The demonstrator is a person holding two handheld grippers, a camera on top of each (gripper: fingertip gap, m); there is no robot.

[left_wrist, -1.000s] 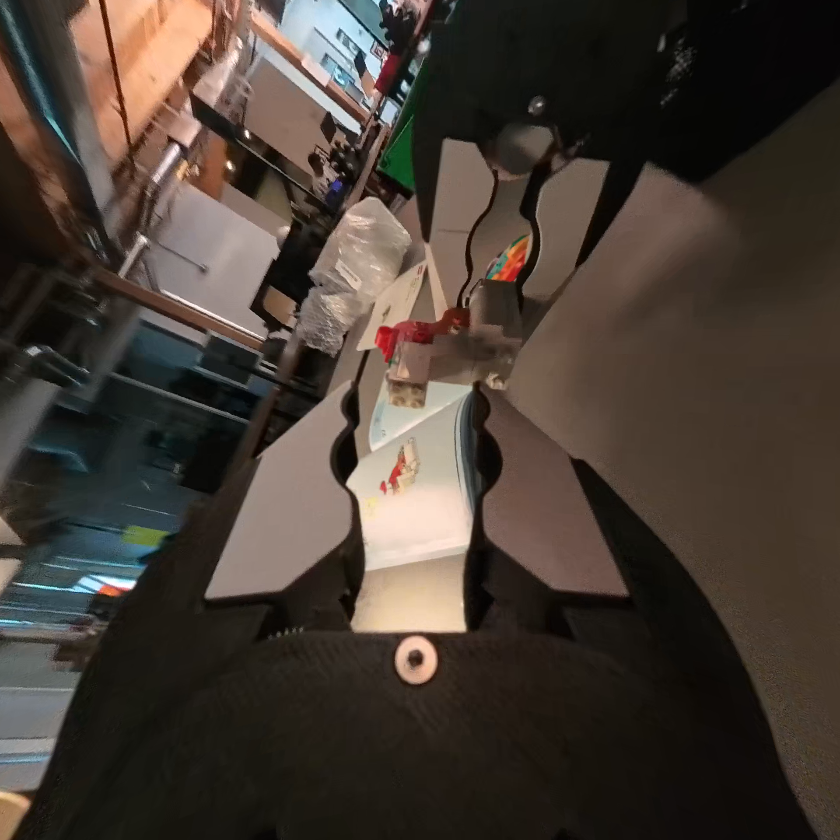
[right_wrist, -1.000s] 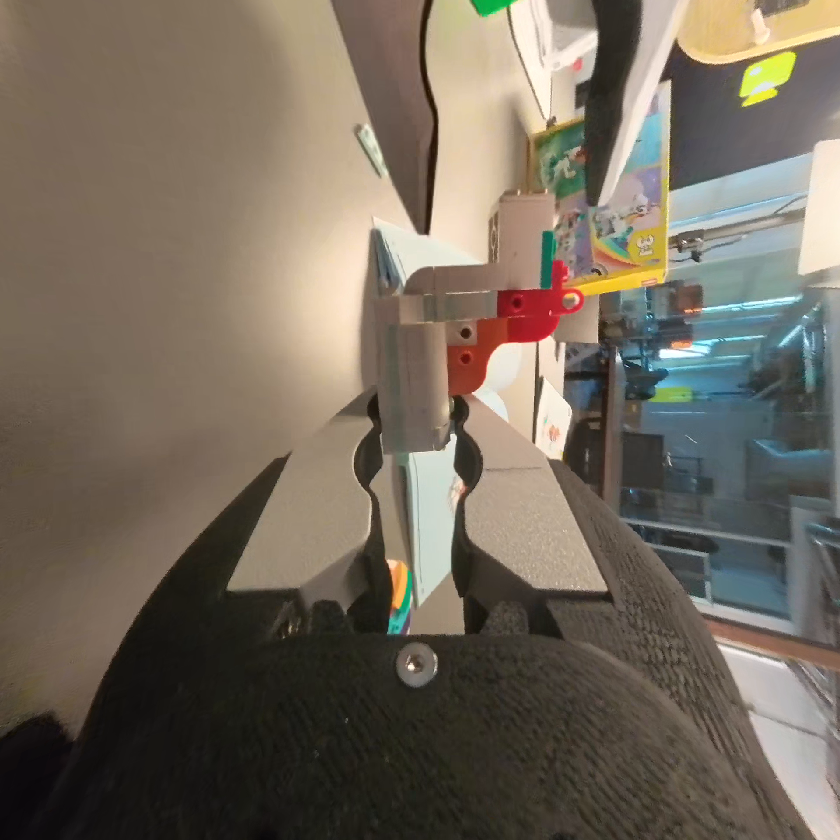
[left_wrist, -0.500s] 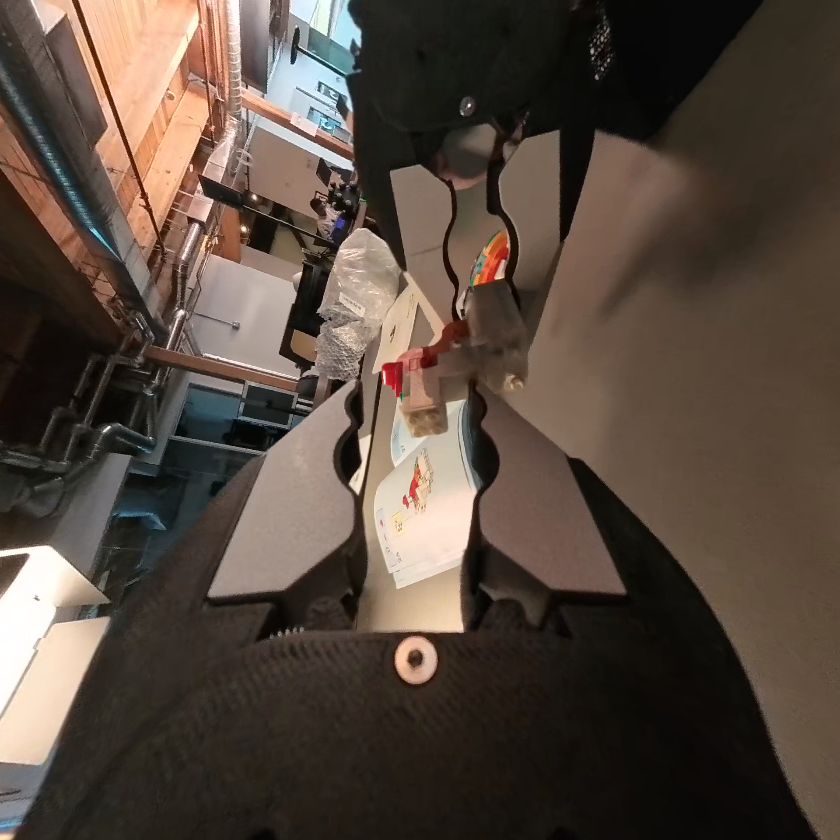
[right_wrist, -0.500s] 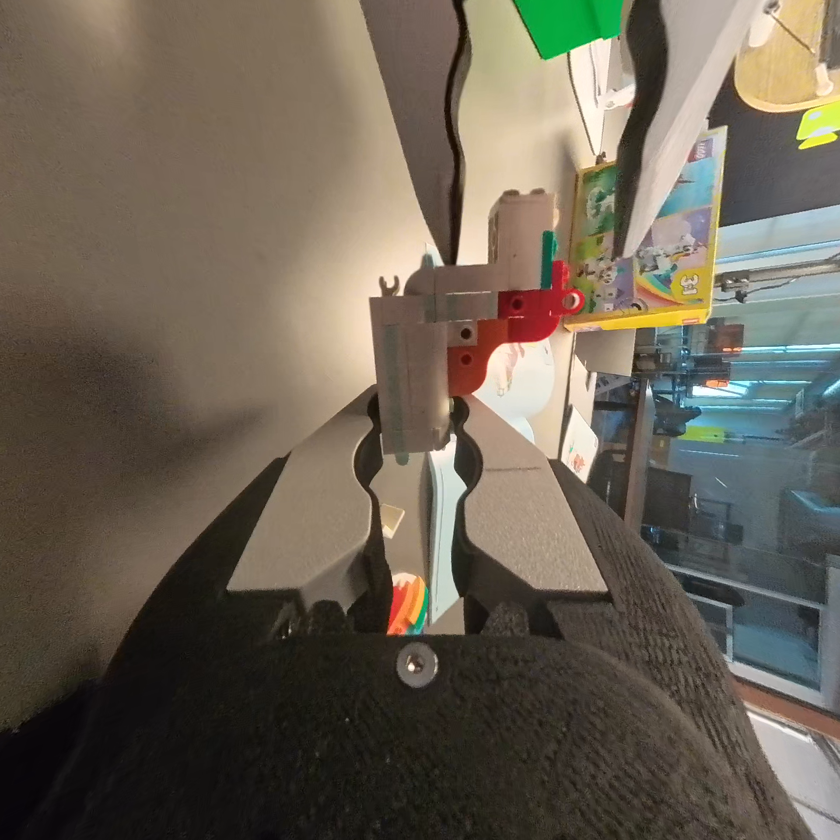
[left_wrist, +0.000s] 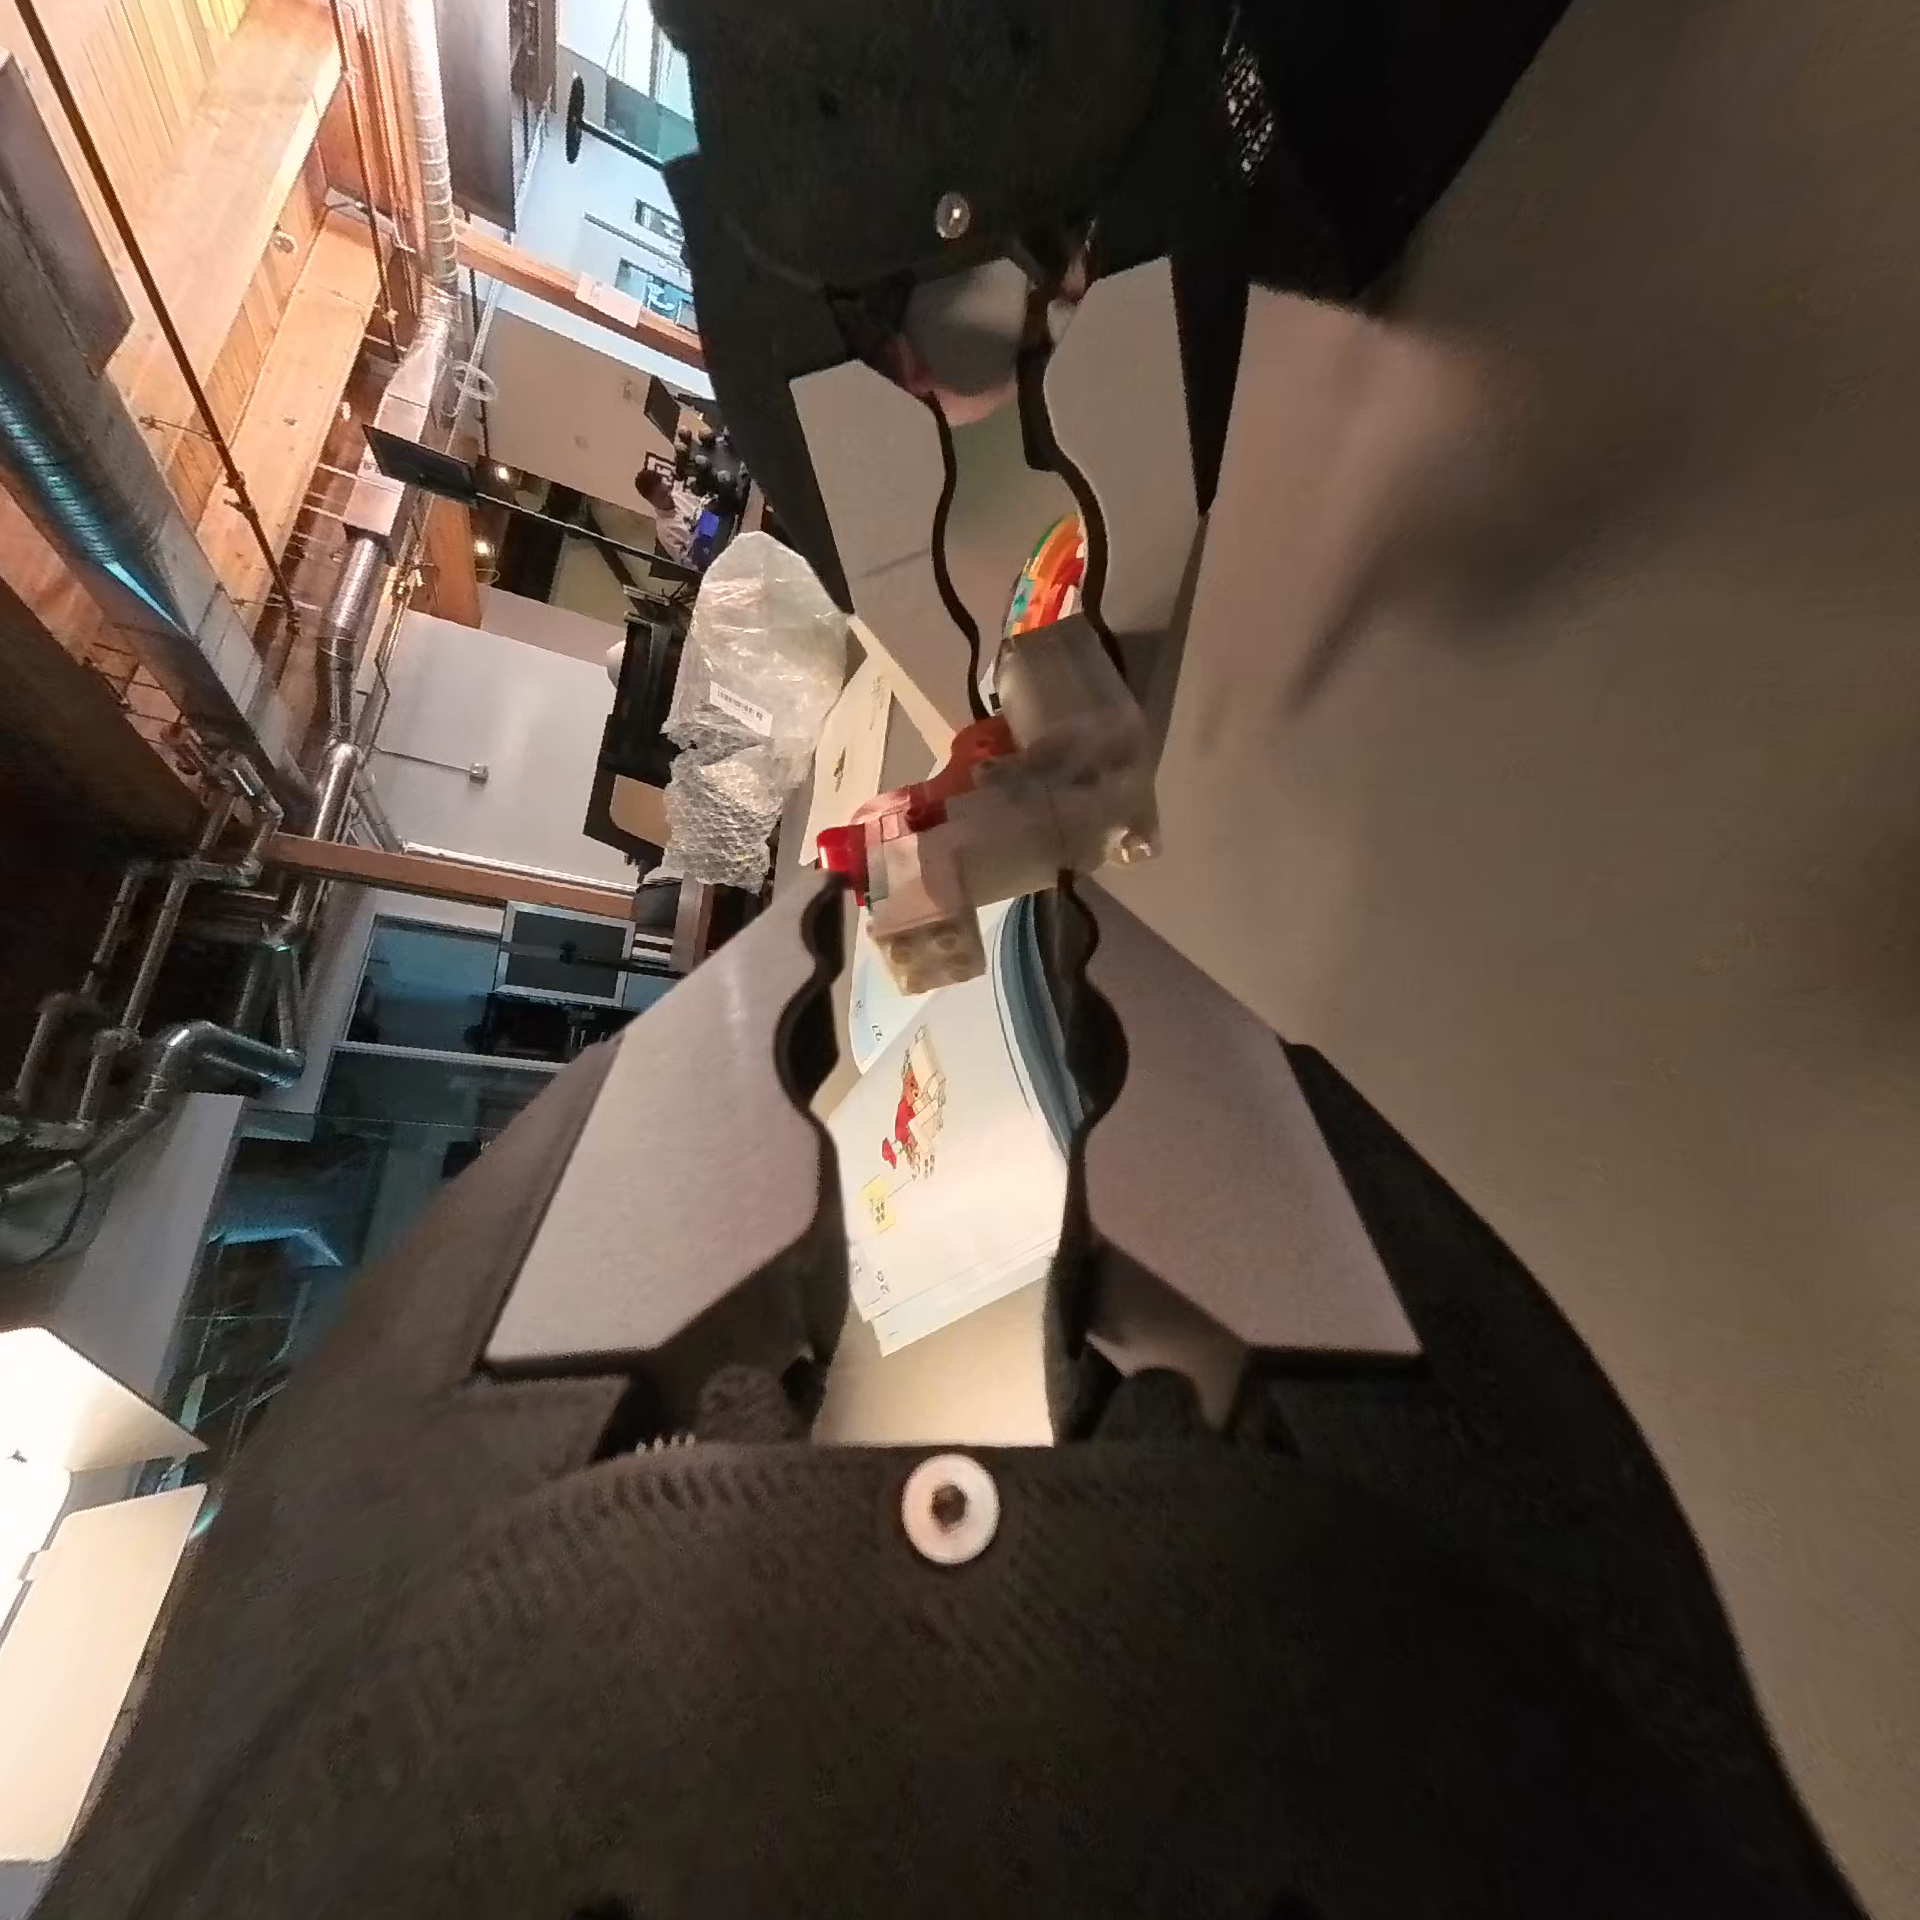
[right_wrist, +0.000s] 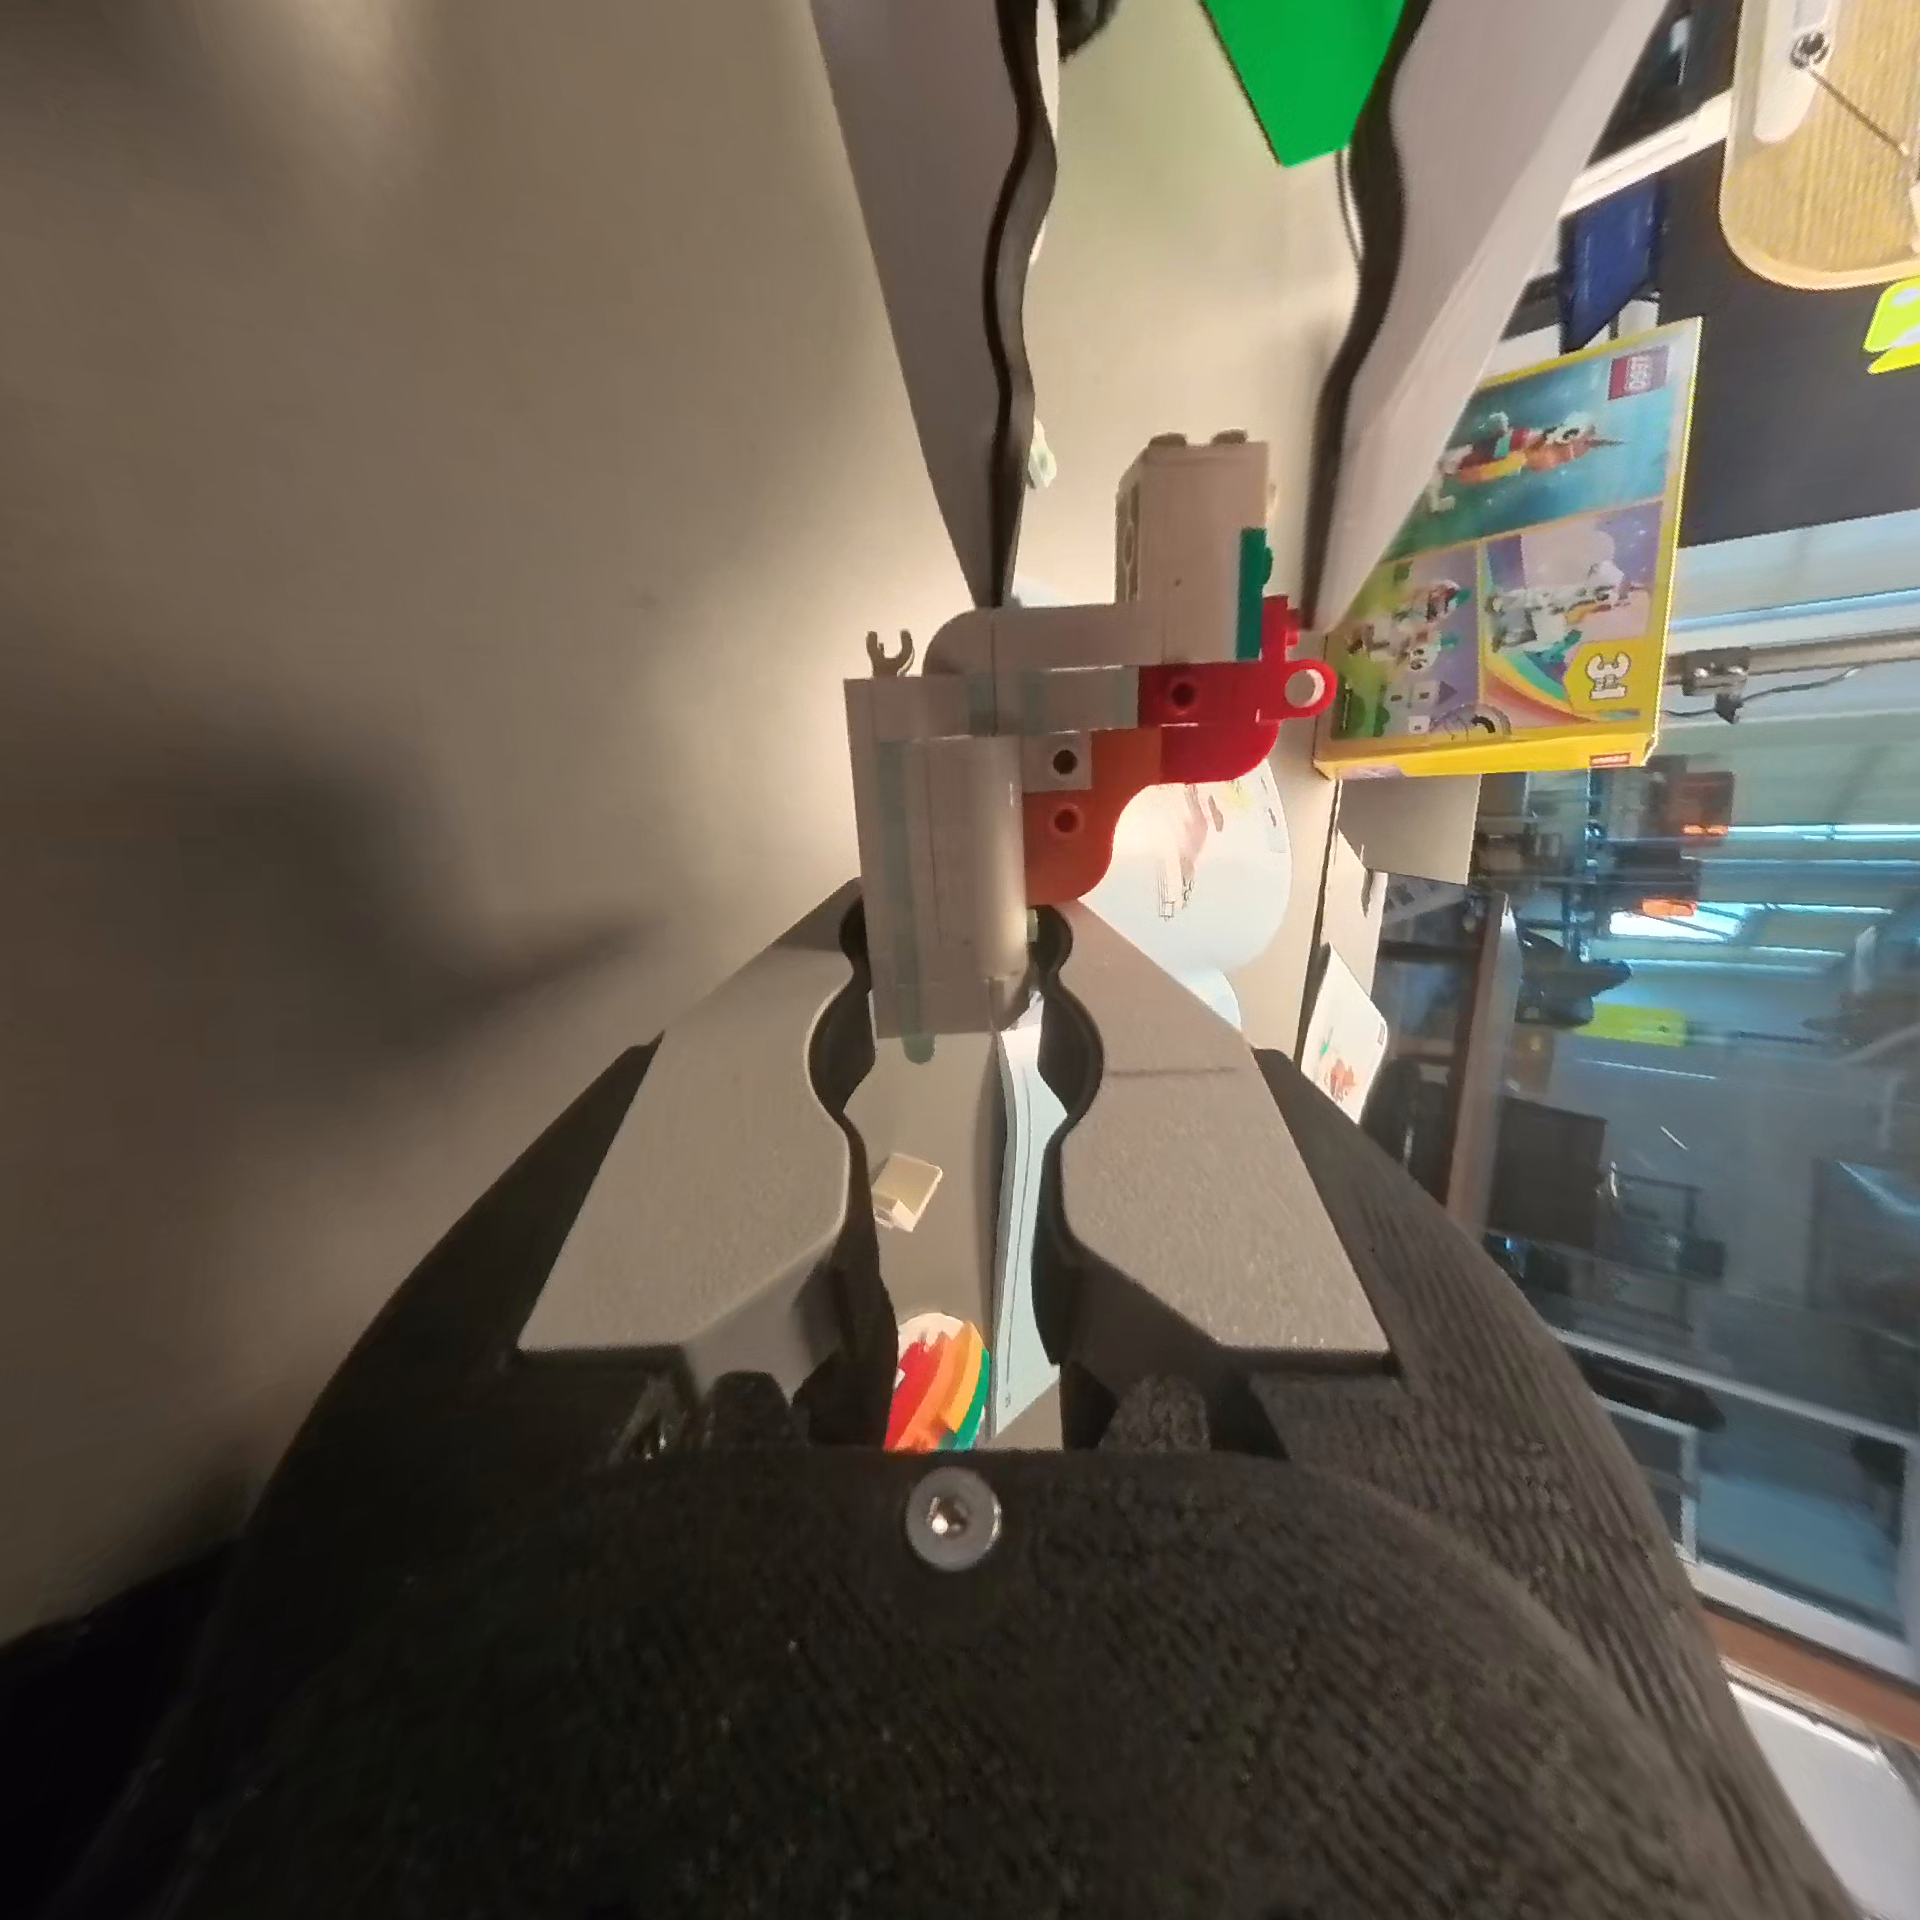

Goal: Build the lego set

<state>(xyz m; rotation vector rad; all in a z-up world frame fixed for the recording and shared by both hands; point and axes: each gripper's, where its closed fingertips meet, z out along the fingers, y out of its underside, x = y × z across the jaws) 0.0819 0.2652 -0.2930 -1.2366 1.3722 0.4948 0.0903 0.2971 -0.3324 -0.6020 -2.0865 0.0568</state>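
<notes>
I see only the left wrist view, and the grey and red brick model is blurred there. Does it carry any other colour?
Observer: Yes. A thin green plate sits on the grey and red brick model, beside its top grey block.
Operator: Where is it clamped?
Observer: The right gripper closes its fingers on the lower grey block, below the orange-red curved piece.
Operator: Any loose parts nearby?
Observer: A small white piece lies on the grey table, seen between those fingers.

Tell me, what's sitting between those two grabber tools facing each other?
A partly built grey and red lego model. The right gripper pinches its near end; the left gripper straddles its far end, seen in the right wrist view.
</notes>
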